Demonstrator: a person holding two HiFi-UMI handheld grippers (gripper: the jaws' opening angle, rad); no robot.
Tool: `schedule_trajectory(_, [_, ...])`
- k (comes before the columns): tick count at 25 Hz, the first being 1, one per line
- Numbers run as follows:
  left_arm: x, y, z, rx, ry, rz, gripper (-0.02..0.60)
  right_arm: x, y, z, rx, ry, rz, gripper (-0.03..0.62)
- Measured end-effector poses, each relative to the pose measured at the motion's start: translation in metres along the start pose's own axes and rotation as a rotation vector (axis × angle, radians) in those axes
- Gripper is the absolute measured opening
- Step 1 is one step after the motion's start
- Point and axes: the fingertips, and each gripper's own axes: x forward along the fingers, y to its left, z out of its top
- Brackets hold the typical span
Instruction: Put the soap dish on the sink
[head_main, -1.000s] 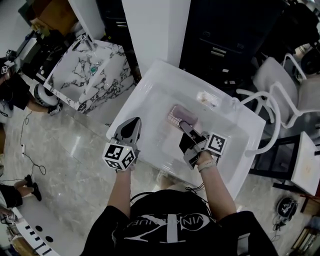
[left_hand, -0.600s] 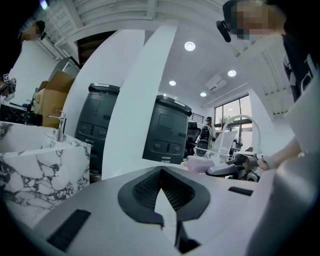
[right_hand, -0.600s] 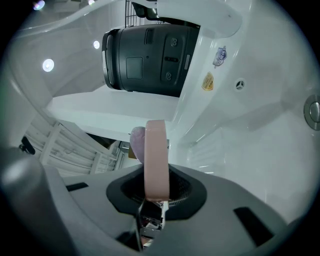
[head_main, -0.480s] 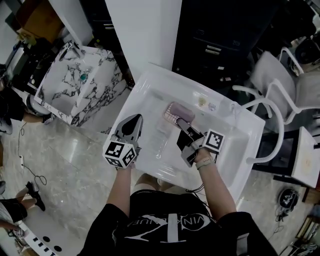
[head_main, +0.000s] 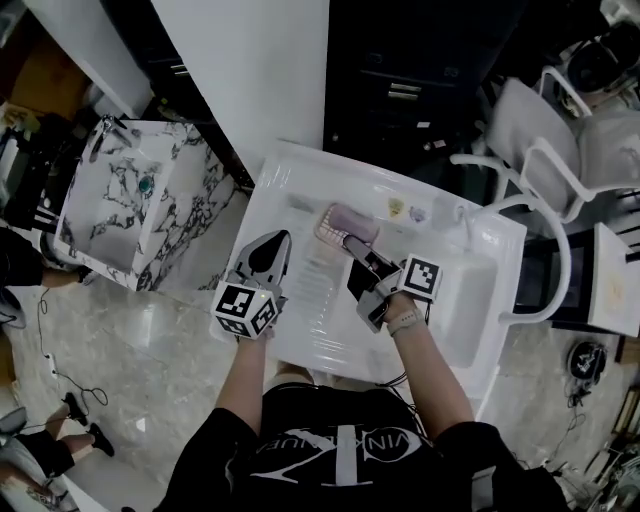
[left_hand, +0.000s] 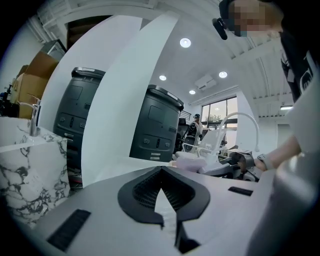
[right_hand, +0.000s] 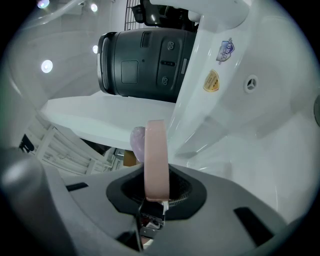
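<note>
The right claw (head_main: 352, 243) is clamped on the soap dish (right_hand: 155, 150). In the right gripper view the pink rim stands edge-on between the two pads, pinched near the claw's throat. A pale purple bar of soap (head_main: 351, 214) sits in the dish just beyond the claw's tips. So the pick-up is done and the dish is in hand.

The head view shows the dish ahead of the right claw, inside the outline of the white sink (head_main: 292, 166). It is close to the back wall, where two small stickers sit further ahead of the claw and to its right. Whether the dish's underside touches the porcelain or hangs just above it cannot be told from either view.

The left claw (head_main: 279, 238) is off to the left of the right claw, apart from the dish. Its jaws are closed tip to tip with nothing between them. It appears to have no part in this step.

By my reading the task is past its middle. What remains is to settle the dish flat on a resting place on the sink, open the right claw and draw it back without tipping the soap out.
</note>
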Motion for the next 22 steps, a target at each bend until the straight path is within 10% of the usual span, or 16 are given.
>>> schedule_trajectory(22, [0.057,0.002,-0.022,-0.009,0.091,-0.174,0.014,0.04,-0.026,0.017,0.078,-0.085,-0.06,0.07])
